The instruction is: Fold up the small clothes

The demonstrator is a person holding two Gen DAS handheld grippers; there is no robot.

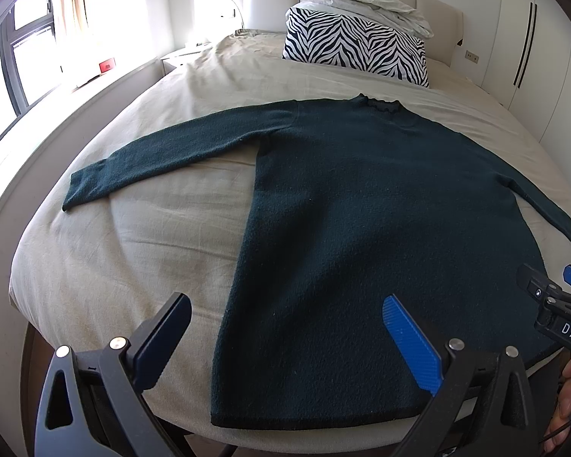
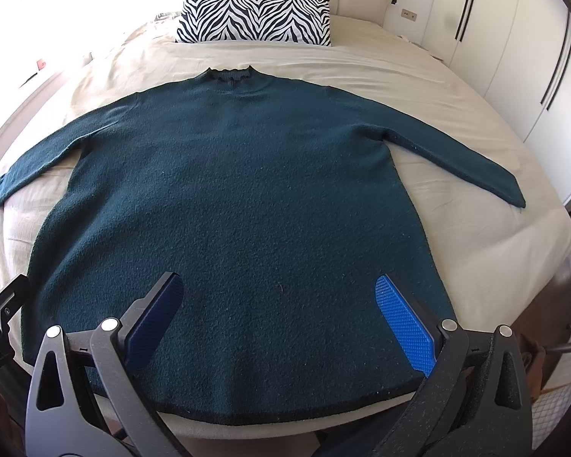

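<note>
A dark green sweater (image 2: pixel 232 198) lies flat on a beige bed (image 2: pixel 418 76), sleeves spread, hem at the near edge. The left gripper (image 1: pixel 287 327) and right gripper (image 2: pixel 278 304) hover above the hem, jaws wide apart, empty. Bare sheet flanks both sleeves; a zebra pillow (image 2: pixel 253 15) sits well beyond the collar

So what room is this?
A bedroom, most likely. A green sweater lies flat on a big bed, with a zebra pillow by the padded headboard and tall white closet doors beside it.
</note>
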